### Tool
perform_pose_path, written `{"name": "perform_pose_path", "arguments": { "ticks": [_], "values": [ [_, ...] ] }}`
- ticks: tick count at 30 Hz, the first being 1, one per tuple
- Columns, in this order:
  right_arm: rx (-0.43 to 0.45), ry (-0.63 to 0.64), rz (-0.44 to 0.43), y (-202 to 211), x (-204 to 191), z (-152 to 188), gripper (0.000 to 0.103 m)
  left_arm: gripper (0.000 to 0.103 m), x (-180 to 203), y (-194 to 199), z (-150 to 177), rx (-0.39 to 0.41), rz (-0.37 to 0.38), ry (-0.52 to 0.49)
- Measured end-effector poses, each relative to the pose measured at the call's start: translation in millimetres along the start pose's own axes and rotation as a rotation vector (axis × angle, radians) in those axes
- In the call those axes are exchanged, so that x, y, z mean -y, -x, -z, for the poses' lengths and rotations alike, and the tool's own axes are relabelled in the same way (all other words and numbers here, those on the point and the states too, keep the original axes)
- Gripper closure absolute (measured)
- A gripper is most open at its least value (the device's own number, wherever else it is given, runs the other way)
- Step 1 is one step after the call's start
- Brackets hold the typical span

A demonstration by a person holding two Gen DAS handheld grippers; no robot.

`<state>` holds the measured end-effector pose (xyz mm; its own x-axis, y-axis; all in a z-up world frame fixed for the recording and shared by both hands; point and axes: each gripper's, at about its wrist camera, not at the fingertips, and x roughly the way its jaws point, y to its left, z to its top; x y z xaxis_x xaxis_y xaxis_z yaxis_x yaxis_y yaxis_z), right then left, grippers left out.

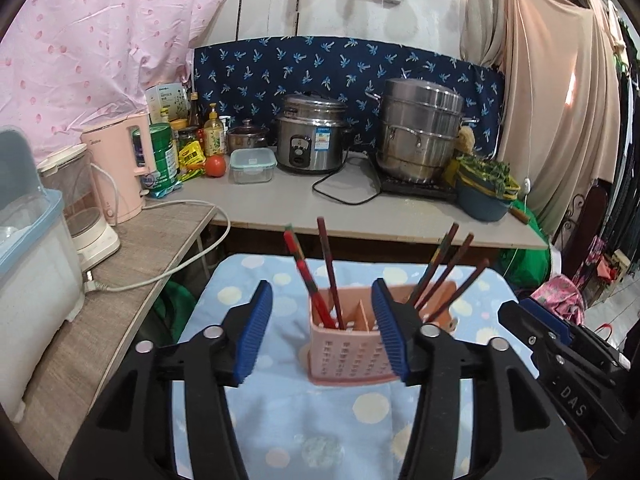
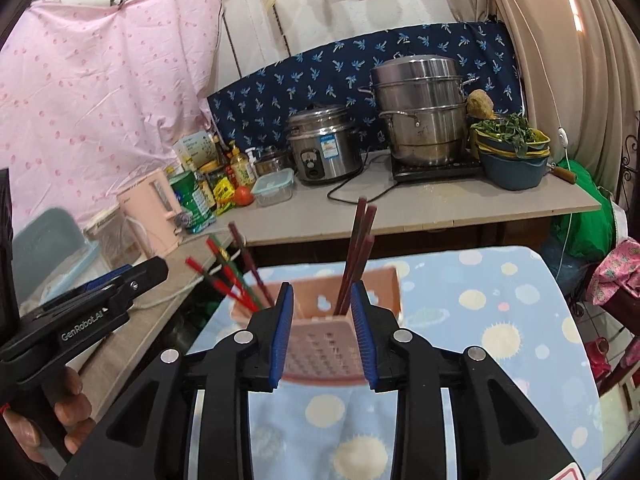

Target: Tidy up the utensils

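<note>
A pink slotted utensil holder stands on a blue dotted cloth. Red chopsticks lean in its left compartment. Dark brown chopsticks stand in its right one. My left gripper is open just in front of the holder, with nothing between its blue pads. My right gripper is also open, its pads apart before the holder's right half and empty. Each gripper shows at the edge of the other's view: the right gripper and the left gripper, which a hand holds.
Behind the cloth runs a grey counter with a rice cooker, a steel steamer pot, a basin of greens, a glass box and a tomato. A pink kettle and a trailing white cable sit on the wooden shelf to the left.
</note>
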<state>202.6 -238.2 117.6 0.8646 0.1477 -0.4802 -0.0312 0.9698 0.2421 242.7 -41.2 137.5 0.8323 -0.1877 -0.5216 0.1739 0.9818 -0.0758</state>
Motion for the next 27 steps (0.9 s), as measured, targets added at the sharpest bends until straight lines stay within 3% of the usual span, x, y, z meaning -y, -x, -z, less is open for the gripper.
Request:
{"name": "perform_pose_path", "arguments": {
  "ticks": [8, 12, 24, 27],
  "values": [
    [-0.048, 0.026, 0.060, 24, -7, 40, 0.068, 0.051, 2, 13, 42, -0.070, -0.027, -0.018],
    [-0.053, 0.044, 0.103, 35, -10, 53, 0.068, 0.045, 4, 20, 59, -0.092, -0.048, -0.028],
    [-0.094, 0.025, 0.103, 56, -10, 83, 0.066, 0.034, 10, 38, 88, -0.117, -0.073, -0.041],
    [-0.097, 0.022, 0.110, 59, -11, 88, 0.055, 0.034, 10, 39, 94, -0.130, -0.075, -0.039]
  ]
}}
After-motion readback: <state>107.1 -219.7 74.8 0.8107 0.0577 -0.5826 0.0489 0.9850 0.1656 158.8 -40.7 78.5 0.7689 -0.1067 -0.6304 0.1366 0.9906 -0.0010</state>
